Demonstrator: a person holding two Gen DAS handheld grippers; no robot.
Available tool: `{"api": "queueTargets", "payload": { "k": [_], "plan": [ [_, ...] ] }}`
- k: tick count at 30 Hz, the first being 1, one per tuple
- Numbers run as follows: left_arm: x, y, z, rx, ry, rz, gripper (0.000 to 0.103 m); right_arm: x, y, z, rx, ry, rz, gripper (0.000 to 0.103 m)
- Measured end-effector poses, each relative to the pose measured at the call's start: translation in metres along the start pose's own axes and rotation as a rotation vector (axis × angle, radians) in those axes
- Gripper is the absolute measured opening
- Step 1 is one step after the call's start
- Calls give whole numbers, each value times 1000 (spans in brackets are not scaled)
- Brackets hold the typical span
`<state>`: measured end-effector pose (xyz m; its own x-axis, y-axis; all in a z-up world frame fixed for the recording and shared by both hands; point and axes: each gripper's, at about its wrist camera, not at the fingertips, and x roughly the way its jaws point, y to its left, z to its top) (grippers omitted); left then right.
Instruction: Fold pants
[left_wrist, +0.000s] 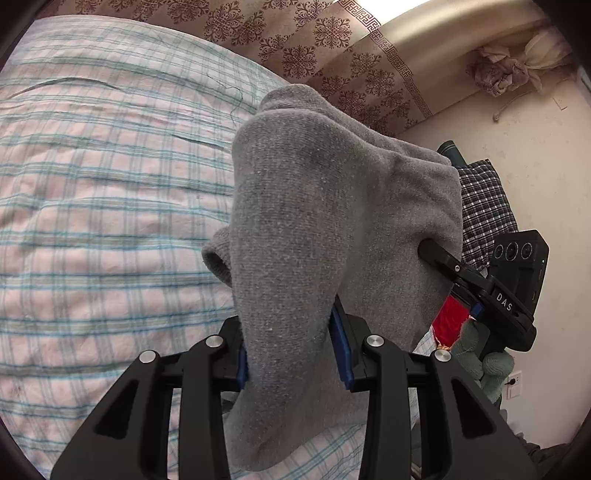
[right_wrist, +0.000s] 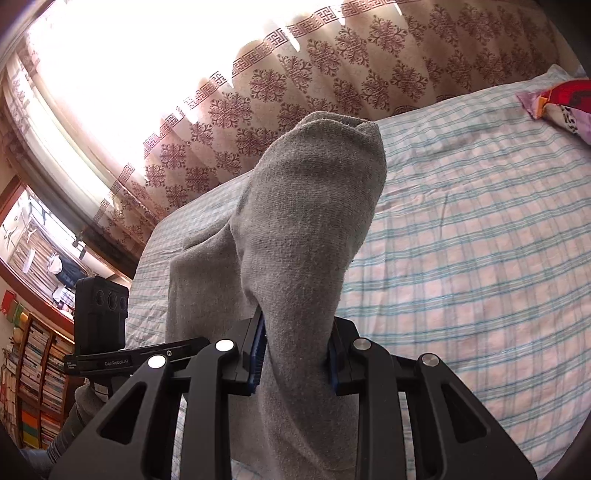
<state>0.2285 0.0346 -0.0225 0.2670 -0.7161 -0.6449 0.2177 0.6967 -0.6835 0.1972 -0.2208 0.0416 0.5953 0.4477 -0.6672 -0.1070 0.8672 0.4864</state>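
A: Inspecting the left wrist view first, we found the left hand-held gripper clamped on a bunch of the grey pants, its blue pads pressed against the cloth on both sides.

B: We recorded the same on the other side: the right hand-held gripper was closed on a gathered fold of the pants, with fabric running out both above and below the jaws.

A: We located the garment in the air above the bed, draped between the two tools. The right tool's black finger showed at the cloth's far edge in our left view, with a gloved hand beneath it.

B: We noted the plaid sheet lay mostly flat, with a patterned curtain behind the bed and a red and purple pillow at its far corner.

A: We also logged a bookshelf at the left of the right wrist view.
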Motion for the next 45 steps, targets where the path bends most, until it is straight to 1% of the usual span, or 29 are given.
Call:
{"api": "queueTargets", "payload": {
  "k": [4,8,12,15,16,17,18,19,20,21,22,23,25,28,33,39,42,43,45],
  "plan": [
    [36,-10,24,5,30,7,36,8,-30,19,8,-2,-47,26],
    [64,-9,44,0,56,46,36,27,-57,33,34,26,-78,26],
    [87,-2,57,-6,79,96,36,50,-83,30,74,67,-104,26],
    [98,1,59,6,84,131,36,62,-96,26,101,85,-119,28],
    [101,0,60,14,84,144,37,65,-98,24,103,88,-129,30],
    [103,-3,60,25,83,158,38,68,-100,24,98,89,-143,35],
    [105,-2,60,35,81,174,38,70,-99,23,87,88,-170,37],
    [107,-4,60,45,78,193,42,72,-98,22,71,87,-203,42],
    [104,2,59,55,74,214,46,72,-96,21,54,85,-237,44],
    [105,1,59,68,69,231,47,72,-94,20,33,84,-271,44],
    [104,-1,58,83,62,254,50,72,-90,19,9,82,-307,49],
    [104,-5,57,97,53,291,59,70,-85,18,-16,75,-344,55],
    [99,-12,52,130,33,367,67,65,-75,16,-72,64,-426,62],
    [92,-21,45,171,17,430,69,59,-63,9,-128,60,-510,66],
    [81,-37,30,244,2,513,74,46,-56,-4,-114,66,-524,66],
    [73,-45,11,265,10,553,75,31,-46,-17,-127,57,-545,66],
    [73,-51,-1,291,13,590,77,21,-39,-23,-137,46,-557,69],
    [72,-54,-6,301,11,600,81,17,-37,-25,-142,41,-561,72],
    [71,-59,-16,321,0,618,83,10,-32,-29,-154,31,-568,73]
  ]
}}
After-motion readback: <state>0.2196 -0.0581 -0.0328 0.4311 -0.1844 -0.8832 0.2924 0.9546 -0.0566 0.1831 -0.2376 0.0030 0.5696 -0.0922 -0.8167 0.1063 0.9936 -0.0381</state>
